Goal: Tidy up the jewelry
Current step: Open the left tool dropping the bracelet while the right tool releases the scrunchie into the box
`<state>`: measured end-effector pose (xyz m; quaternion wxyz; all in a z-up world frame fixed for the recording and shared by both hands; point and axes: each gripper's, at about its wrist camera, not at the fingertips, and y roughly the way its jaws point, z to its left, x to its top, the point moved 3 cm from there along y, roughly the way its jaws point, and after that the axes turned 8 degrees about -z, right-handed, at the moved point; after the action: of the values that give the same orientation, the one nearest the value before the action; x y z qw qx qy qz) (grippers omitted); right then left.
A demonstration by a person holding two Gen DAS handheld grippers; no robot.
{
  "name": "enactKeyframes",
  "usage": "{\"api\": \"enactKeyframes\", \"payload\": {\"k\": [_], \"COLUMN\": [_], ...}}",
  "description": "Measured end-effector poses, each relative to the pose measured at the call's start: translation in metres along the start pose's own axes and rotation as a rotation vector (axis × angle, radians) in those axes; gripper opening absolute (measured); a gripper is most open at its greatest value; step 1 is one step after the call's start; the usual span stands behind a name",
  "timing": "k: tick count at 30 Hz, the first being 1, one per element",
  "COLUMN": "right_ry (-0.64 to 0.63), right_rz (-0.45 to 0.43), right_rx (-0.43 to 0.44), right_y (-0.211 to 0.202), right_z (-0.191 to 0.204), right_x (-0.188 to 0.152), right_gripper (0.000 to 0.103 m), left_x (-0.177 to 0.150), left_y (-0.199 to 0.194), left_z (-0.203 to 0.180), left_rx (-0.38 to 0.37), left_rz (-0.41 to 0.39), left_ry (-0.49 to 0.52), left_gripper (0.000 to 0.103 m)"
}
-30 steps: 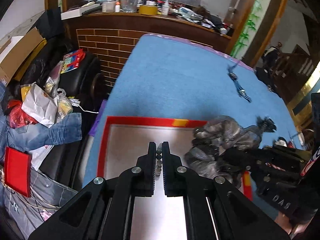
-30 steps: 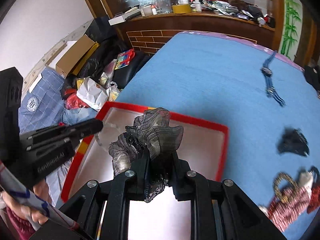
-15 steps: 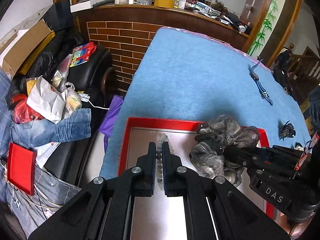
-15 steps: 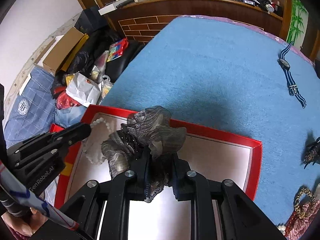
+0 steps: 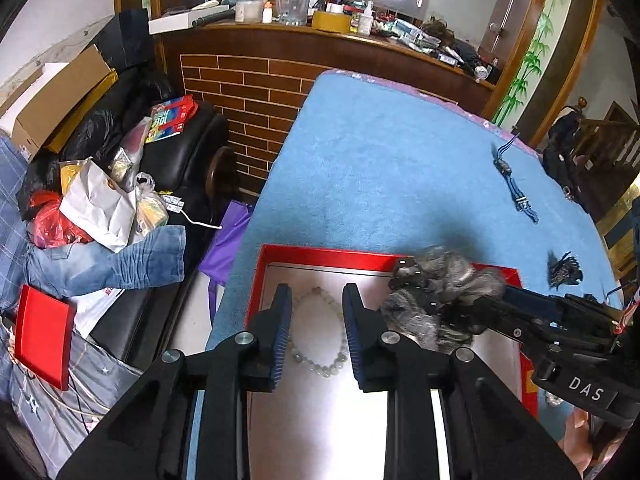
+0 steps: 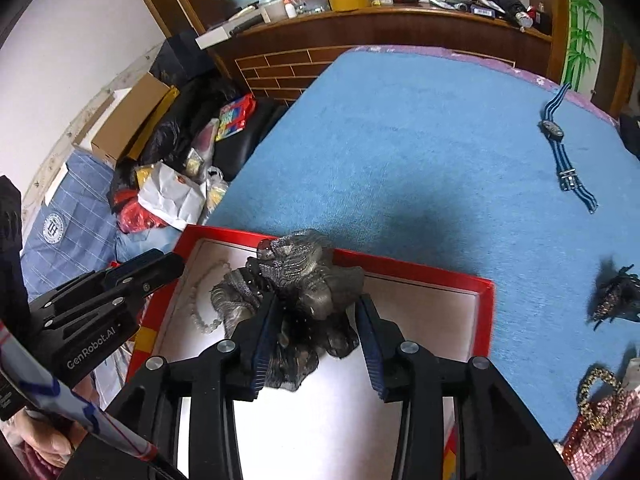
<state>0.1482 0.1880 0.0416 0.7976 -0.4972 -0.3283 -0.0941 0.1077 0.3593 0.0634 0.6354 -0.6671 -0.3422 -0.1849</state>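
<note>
Cluttered shelves, a brick-faced counter and a heaped black sofa ring a wide surface under a blue cloth (image 6: pixel 400 152). Taking the red tray (image 5: pixel 320 254) as landmark: it sits at the near left corner of the cloth, and everything below is placed from it.

Inside the tray, toward its right half, lies a crumpled grey fabric hair bow (image 6: pixel 296 280). The right gripper (image 6: pixel 316 328) straddles it with jaws spread wide, one on each side, so the bow sits between them and is not pinched. Inside the tray's left half lies a loop of pale beads, a bracelet (image 5: pixel 318 332), its long axis running away from the left gripper (image 5: pixel 314 312), whose jaws also stand apart, flanking the loop without closing on it.

Beyond the tray, far right on the cloth, a striped-strap watch (image 6: pixel 560 152) lies stretched out. Just right of the tray sits a dark hair clip (image 6: pixel 614 294), and nearer still a gold-and-red piece (image 6: pixel 598 400).

Both tray pieces look delivered, I judge; the clip lies on the right gripper's side, the closest next pick.
</note>
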Motion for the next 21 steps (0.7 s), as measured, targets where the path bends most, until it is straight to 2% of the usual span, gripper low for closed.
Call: {"api": "enactKeyframes", "payload": {"k": [10, 21], "right_ry": [0.034, 0.142], "right_rz": [-0.062, -0.102], "right_rx": [0.032, 0.019], "right_y": [-0.061, -0.122], "right_z": [-0.020, -0.085], "right_x": [-0.030, -0.076], "right_gripper": [0.044, 0.045], "left_x": [-0.012, -0.042], "left_y": [-0.038, -0.048], "left_z": [-0.048, -0.140], "left_rx": [-0.061, -0.151], "left_rz": [-0.044, -0.014], "left_ry": [0.057, 0.166], "left_gripper": [0.029, 0.032]}}
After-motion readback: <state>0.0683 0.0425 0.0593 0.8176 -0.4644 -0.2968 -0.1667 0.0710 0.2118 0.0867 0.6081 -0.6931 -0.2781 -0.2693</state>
